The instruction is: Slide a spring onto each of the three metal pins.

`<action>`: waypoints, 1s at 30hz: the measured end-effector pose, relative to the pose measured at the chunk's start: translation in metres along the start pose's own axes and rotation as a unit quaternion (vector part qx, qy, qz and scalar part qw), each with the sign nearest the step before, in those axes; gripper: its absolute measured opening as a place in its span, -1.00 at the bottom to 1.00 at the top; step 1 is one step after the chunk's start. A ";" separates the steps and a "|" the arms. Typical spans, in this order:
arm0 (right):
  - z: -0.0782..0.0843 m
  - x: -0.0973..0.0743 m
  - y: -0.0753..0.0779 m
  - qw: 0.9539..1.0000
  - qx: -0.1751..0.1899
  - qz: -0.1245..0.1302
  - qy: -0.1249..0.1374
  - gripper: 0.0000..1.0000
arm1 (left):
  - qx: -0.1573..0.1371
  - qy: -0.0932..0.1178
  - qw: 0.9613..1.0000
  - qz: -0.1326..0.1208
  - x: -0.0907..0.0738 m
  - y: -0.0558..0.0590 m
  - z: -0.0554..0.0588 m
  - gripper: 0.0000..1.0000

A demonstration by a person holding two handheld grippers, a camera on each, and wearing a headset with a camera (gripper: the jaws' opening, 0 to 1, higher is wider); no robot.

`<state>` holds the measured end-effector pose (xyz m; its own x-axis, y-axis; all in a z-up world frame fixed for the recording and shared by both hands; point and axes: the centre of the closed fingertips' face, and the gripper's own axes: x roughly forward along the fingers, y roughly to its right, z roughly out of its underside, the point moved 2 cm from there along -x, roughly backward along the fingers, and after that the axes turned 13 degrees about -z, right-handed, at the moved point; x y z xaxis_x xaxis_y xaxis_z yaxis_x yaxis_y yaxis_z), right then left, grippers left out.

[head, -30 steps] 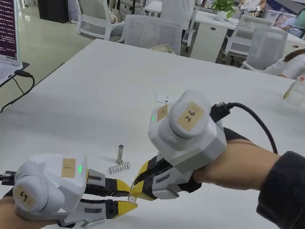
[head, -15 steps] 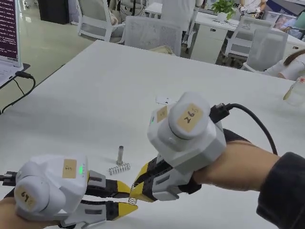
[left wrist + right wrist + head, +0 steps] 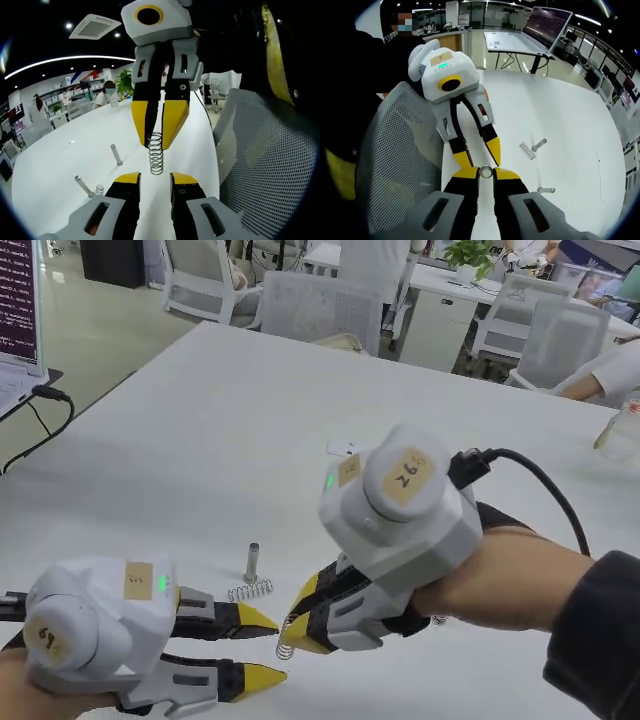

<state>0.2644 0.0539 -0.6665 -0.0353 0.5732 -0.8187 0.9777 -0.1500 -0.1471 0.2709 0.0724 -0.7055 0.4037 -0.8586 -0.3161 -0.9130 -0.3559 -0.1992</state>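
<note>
Right gripper [image 3: 291, 623] pinches one small silver coil spring [image 3: 286, 638]; my left gripper [image 3: 279, 647] gapes, empty.
Second spring [image 3: 250, 590] lies lower centre, beside one of two silver metal pins [image 3: 116, 154] on the white table [image 3: 200, 420].

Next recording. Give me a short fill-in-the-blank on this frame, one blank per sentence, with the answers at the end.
1. The right gripper is shut on a ___.
2. The left gripper has its jaws ___.
3. A second spring lies on the table beside a pin that stands ___.
Missing words: spring; open; upright.
</note>
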 end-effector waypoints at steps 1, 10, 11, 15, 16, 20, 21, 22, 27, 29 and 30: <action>0.000 -0.001 0.001 1.000 0.001 0.000 0.000 -0.85 | -0.006 0.002 1.000 -0.001 0.000 -0.001 -0.001 -0.65; 0.008 -0.008 0.006 1.000 0.009 0.011 -0.003 -0.85 | -0.039 -0.008 0.999 -0.007 -0.001 -0.002 0.003 -0.32; 0.009 -0.009 0.007 1.000 0.010 0.012 -0.003 -0.85 | -0.042 -0.010 0.999 -0.008 -0.001 -0.003 0.004 -0.27; 0.010 -0.011 0.008 1.000 0.012 0.015 -0.003 -0.85 | -0.053 -0.012 0.998 -0.015 -0.002 -0.005 0.005 -0.16; 0.011 -0.012 0.008 1.000 0.012 0.016 -0.003 -0.85 | -0.058 -0.013 0.998 -0.018 -0.002 -0.006 0.006 -0.09; 0.012 -0.014 0.010 1.000 0.014 0.019 -0.002 -0.85 | -0.069 -0.016 0.997 -0.028 -0.003 -0.009 0.009 0.09; 0.012 -0.015 0.011 1.000 0.016 0.020 -0.001 -0.85 | -0.073 -0.020 0.997 -0.032 -0.004 -0.009 0.011 0.16; 0.013 -0.016 0.011 1.000 0.016 0.021 -0.001 -0.85 | -0.073 -0.020 0.997 -0.032 -0.004 -0.010 0.011 0.18; 0.014 -0.019 0.013 1.000 0.018 0.025 0.000 -0.85 | -0.079 -0.021 0.996 -0.047 -0.006 -0.014 0.014 0.29; 0.015 -0.021 0.014 0.999 0.020 0.027 0.000 -0.85 | -0.084 -0.020 0.995 -0.051 -0.007 -0.015 0.014 0.32; 0.016 -0.022 0.015 0.999 0.021 0.028 0.000 -0.85 | -0.085 -0.020 0.995 -0.054 -0.008 -0.015 0.014 0.33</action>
<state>0.2768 0.0263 -0.6596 0.0196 0.5633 -0.8260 0.9687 -0.2151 -0.1237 0.2825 0.0902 -0.7131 0.4986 -0.7979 -0.3388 -0.8598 -0.5050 -0.0762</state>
